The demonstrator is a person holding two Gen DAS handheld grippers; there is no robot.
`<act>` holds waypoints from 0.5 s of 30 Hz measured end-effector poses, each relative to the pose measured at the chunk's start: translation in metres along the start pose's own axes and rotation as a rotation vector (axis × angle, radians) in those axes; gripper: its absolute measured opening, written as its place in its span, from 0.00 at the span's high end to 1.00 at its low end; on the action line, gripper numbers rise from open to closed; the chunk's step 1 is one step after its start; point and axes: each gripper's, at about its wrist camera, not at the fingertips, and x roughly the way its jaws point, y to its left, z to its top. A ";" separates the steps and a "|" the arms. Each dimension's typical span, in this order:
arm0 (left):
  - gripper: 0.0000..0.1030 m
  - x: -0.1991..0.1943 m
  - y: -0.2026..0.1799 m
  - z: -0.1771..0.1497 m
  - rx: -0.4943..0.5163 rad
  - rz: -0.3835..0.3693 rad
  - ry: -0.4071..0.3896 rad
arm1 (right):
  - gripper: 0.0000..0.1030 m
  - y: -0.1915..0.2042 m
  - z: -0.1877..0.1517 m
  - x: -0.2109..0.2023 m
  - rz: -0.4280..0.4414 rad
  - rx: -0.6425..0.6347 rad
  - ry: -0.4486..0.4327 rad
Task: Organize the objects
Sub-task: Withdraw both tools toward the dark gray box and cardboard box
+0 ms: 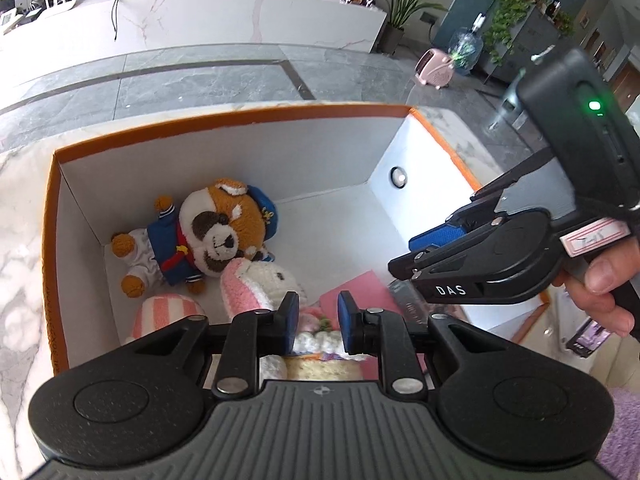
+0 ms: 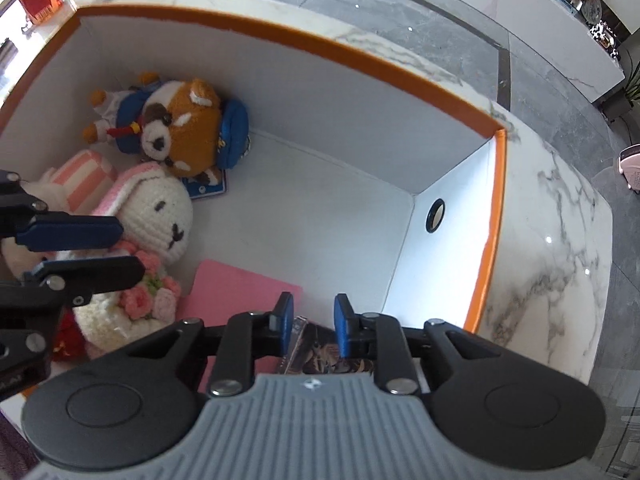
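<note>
Red panda plush (image 1: pixel 208 236) and crochet bunny (image 2: pixel 160 216) already in orange box (image 1: pixel 240 114). Left hand-held gripper (image 1: pixel 318 320) clenched, empty; right hand-held gripper (image 2: pixel 309 322) grip unclear.

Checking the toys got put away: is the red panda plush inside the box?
Inside. The red panda plush lies on its side on the floor of the orange-rimmed box, near the far corner.
</note>
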 end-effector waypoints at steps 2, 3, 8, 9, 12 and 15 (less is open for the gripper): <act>0.77 -0.010 -0.005 -0.004 0.004 -0.007 -0.025 | 0.78 -0.001 -0.013 -0.017 0.017 0.015 -0.047; 0.77 -0.016 -0.009 -0.006 0.009 -0.002 -0.042 | 0.78 -0.001 -0.019 -0.027 0.023 0.018 -0.070; 0.77 -0.050 -0.028 -0.027 0.030 -0.036 -0.105 | 0.76 -0.004 -0.056 -0.073 0.070 0.056 -0.202; 0.77 -0.056 -0.032 -0.032 0.026 -0.043 -0.112 | 0.73 -0.001 -0.068 -0.082 0.073 0.064 -0.230; 0.77 -0.066 -0.043 -0.050 0.030 -0.052 -0.116 | 0.70 0.008 -0.100 -0.103 0.078 0.084 -0.316; 0.77 -0.070 -0.055 -0.069 0.036 -0.040 -0.115 | 0.66 0.015 -0.135 -0.116 0.076 0.122 -0.378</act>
